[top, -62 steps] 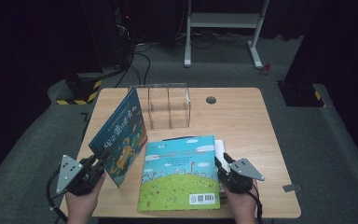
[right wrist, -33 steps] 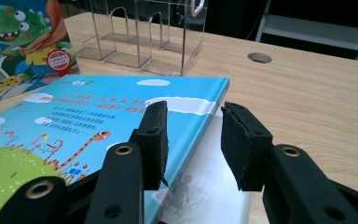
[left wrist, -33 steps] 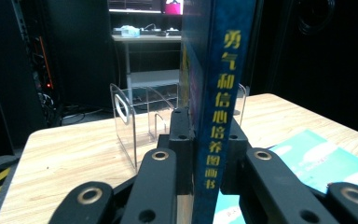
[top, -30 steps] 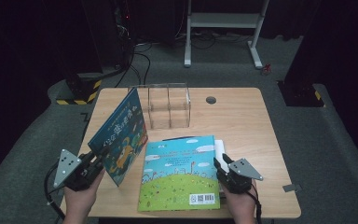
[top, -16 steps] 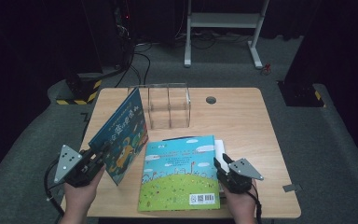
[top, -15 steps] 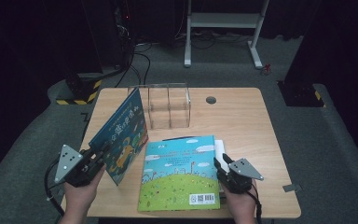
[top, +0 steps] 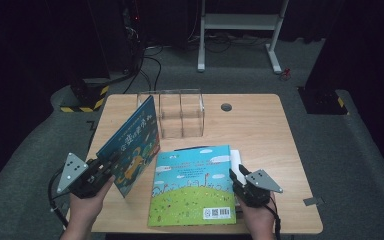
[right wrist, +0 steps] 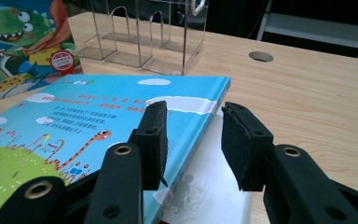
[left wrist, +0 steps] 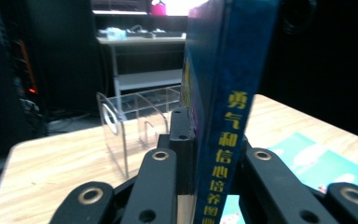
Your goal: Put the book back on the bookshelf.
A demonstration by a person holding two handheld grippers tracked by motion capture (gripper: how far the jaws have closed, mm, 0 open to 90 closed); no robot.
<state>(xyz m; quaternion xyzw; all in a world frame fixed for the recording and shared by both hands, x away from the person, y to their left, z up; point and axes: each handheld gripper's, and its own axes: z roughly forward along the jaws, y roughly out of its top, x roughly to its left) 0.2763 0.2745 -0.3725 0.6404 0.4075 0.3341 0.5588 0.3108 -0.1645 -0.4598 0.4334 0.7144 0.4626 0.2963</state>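
The wooden table [top: 260, 130] carries a clear acrylic rack [top: 180, 112] of upright slots at its far side, and a light-blue picture book [top: 192, 185] lies flat at the near edge on top of another, white one [right wrist: 205, 186]. A dark-blue dinosaur book [top: 130, 145] is held tilted on its lower edge at the near left, well short of the rack, with its spine [left wrist: 230, 116] turned towards the left gripper [top: 97, 172], whose jaws are clamped on it low down. The step in hand is judged to be slotting this book into the rack. It would best be brought fully upright first, the leading edge lined up with one slot between the dividers [left wrist: 154, 119], and then slid in level so that the thin walls are not knocked and the light rack is not pushed back. The grip should be released only once the book is borne by the slot. The right gripper [top: 245, 182] is seen with its jaws apart and nothing between them, one pad [right wrist: 156, 135] resting over the flat book's right edge; it is best kept there, clear of the other's path
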